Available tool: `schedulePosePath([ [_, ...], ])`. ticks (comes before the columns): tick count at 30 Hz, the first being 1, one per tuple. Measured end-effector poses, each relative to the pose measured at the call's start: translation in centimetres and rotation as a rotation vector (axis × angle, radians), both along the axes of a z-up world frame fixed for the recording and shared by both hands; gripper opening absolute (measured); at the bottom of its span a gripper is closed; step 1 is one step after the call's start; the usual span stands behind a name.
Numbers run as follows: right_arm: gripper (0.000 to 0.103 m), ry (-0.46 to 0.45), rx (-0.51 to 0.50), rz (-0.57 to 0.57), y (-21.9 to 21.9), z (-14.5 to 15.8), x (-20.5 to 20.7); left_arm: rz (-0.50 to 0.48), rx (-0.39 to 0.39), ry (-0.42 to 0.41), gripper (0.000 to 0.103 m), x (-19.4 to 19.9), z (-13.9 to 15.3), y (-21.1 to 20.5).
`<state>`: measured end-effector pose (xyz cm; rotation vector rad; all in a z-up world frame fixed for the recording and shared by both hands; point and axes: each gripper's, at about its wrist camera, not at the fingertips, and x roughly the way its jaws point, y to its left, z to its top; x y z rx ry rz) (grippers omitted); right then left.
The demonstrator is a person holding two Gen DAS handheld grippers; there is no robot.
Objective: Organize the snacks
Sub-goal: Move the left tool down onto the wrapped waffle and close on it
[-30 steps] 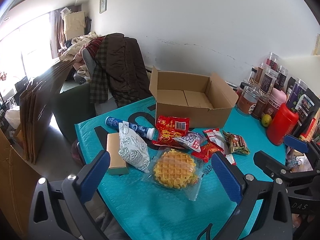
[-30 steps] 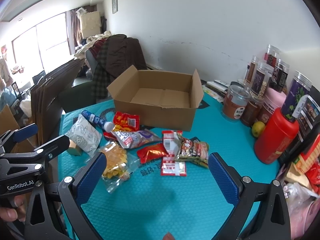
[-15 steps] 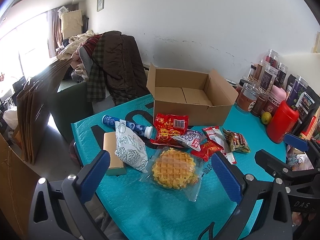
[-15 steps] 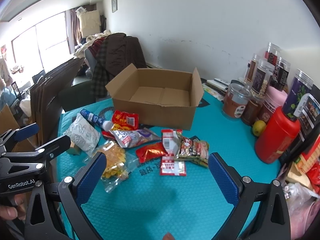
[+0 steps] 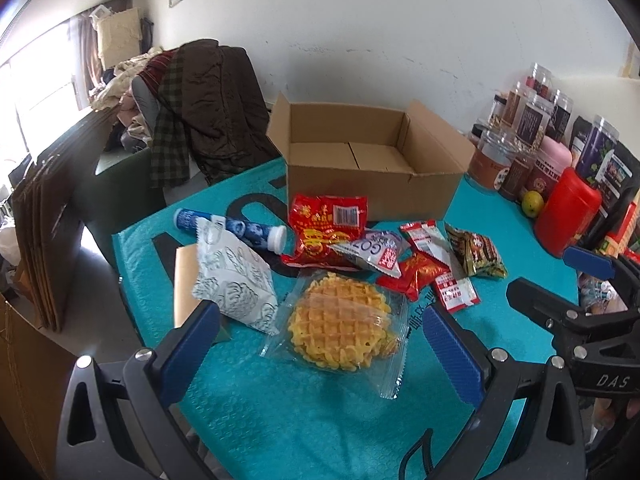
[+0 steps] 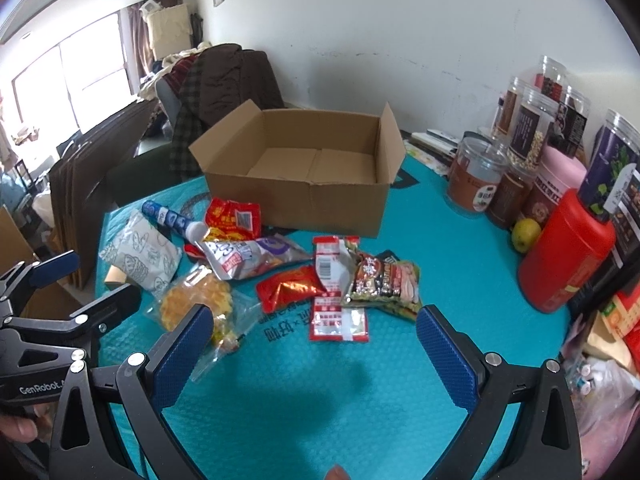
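Hovering left claw point(image 5: 322, 344) spread over waffle pack point(image 5: 340, 334), right claw point(image 6: 310, 350) spread above bare mat point(image 6: 320, 408), empty box point(image 6: 304, 172) beyond

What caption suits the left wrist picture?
Open left gripper hovers above a wrapped waffle, snack packets scattered before an empty cardboard box.

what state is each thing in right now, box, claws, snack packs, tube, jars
cardboard box: flaps open, nothing inside
left claw: open, holding nothing
right claw: open, holding nothing
waffle pack: sealed, flat on the mat
white pouch: sealed, lying over a brown box
blue tube: capped, on its side
red canister: upright
clear jars: upright, lids on
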<state>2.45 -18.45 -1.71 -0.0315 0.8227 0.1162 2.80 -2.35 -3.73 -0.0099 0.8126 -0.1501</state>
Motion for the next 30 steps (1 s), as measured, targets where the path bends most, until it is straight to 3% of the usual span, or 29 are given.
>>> schedulePosePath([
  [10,0.103,0.041,0.013,-0.018,-0.9,-1.5,0.9,-0.101,-0.007,0.108,0.103,2.2,-3.3,-1.2],
  [22,0.103,0.121,0.069,-0.094,-2.3,-3.9,0.2,-0.166,0.054,0.252,0.103,5.7,-7.5,-1.9],
  [25,0.103,0.138,0.08,-0.103,-2.4,-4.4,0.1,-0.209,0.007,0.312,0.103,6.4,-8.6,-1.7],
  [30,0.103,0.16,0.078,-0.098,-1.7,-5.1,0.4,-0.257,-0.001,0.293,0.103,6.7,-8.7,-1.9],
])
